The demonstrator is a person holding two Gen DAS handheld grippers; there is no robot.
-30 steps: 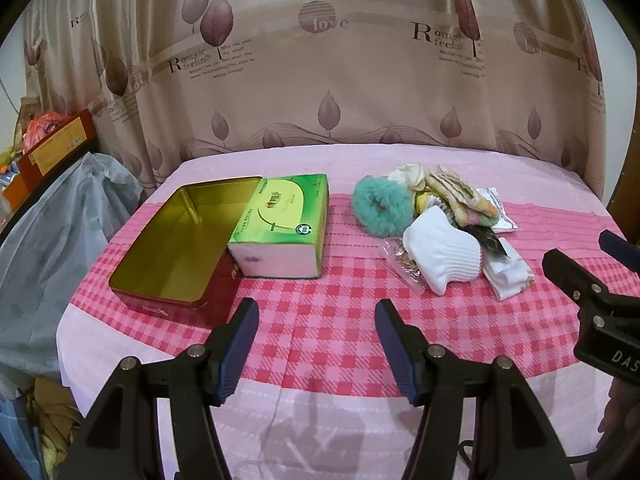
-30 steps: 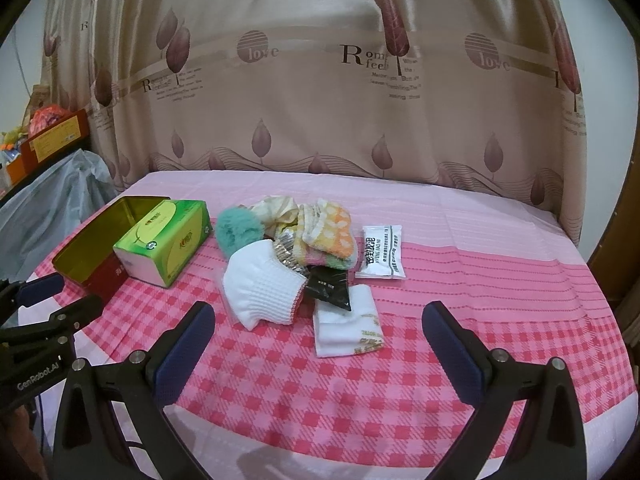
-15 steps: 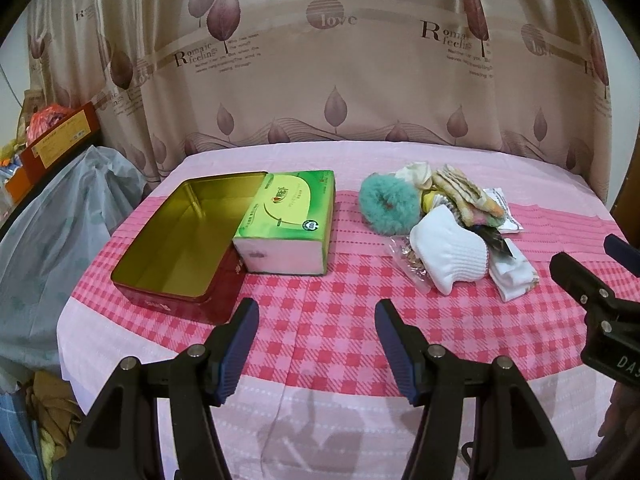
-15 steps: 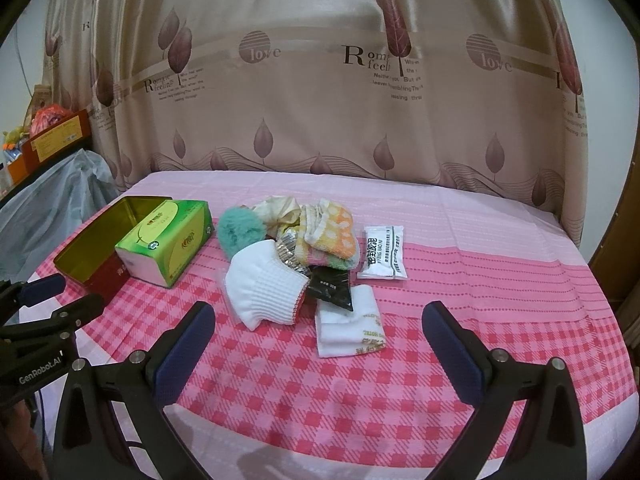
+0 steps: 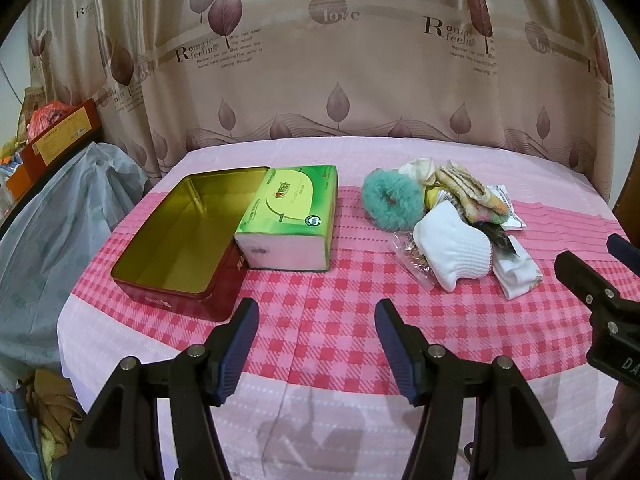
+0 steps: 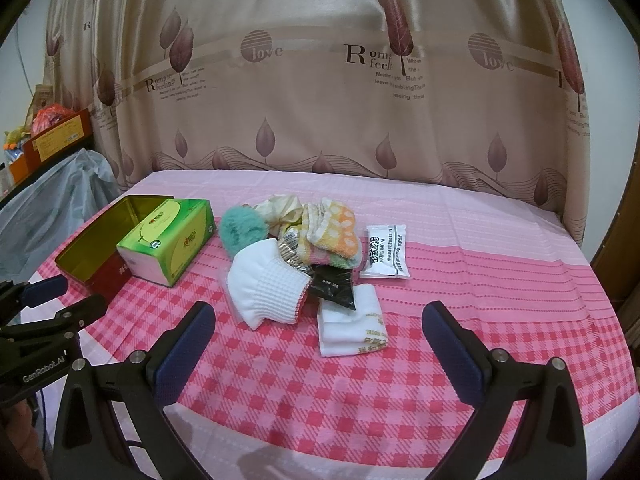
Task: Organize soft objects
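Nearest the cameras, the left hand-held gripper (image 5: 316, 336) hovers with its blue-padded fingers apart and nothing between them, on the near side of the green tissue box (image 5: 290, 216) above the pink checked surface (image 5: 328, 320). The right hand-held gripper (image 6: 318, 340) is spread wider, also holding nothing, just short of the pile of soft things that lies to the right of the tissue box.

At the near edge of that pile, well right of the tissue box, a folded white towel with gold lettering (image 6: 352, 330) lies flat, with a small black sachet (image 6: 335, 287) overlapping its far edge. Just left of it sits a white ribbed knit sock (image 6: 268, 286) on a clear plastic bag. Behind these, farther from the tissue box's front, are a pastel dotted sock (image 6: 332, 236), a fluffy teal scrunchie (image 6: 240, 232) closest to the box, and a cream cloth (image 6: 280, 208). A white printed sachet (image 6: 384, 252) lies on the pile's right, away from the box.

Touching the tissue box's left side stands an open red tin with a gold interior (image 5: 188, 236), holding nothing visible. Beyond everything hangs a beige leaf-printed curtain (image 5: 320, 60).
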